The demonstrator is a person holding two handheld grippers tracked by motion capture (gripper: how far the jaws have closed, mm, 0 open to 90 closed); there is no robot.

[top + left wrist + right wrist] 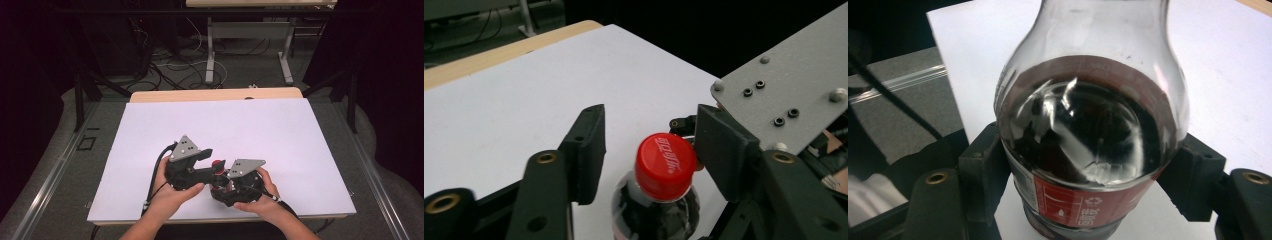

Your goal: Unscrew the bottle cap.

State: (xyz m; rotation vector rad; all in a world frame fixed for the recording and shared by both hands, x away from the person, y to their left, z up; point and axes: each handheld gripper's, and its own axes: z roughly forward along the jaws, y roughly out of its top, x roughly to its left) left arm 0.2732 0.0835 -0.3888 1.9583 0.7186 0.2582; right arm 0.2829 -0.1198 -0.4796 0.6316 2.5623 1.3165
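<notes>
A clear cola bottle [1088, 130] with dark liquid and a red label stands near the front of the white table top [225, 125]. My right gripper [1085, 172] is shut on its body, both black pads pressed against the sides. Its red cap [665, 165] sits between the jaws of my left gripper [653, 137], which is open: the left jaw stands clear of the cap and the right jaw is at its edge. From above, the cap [217, 164] peeks out between the left gripper [202, 162] and the right gripper [227, 187], each held in a hand.
The right gripper's grey plate [784, 95] sits close beside the left gripper's right jaw. The table's wooden far edge [215, 94] lies beyond the white sheet. Behind it are another table's legs [210, 50] and cables on the floor.
</notes>
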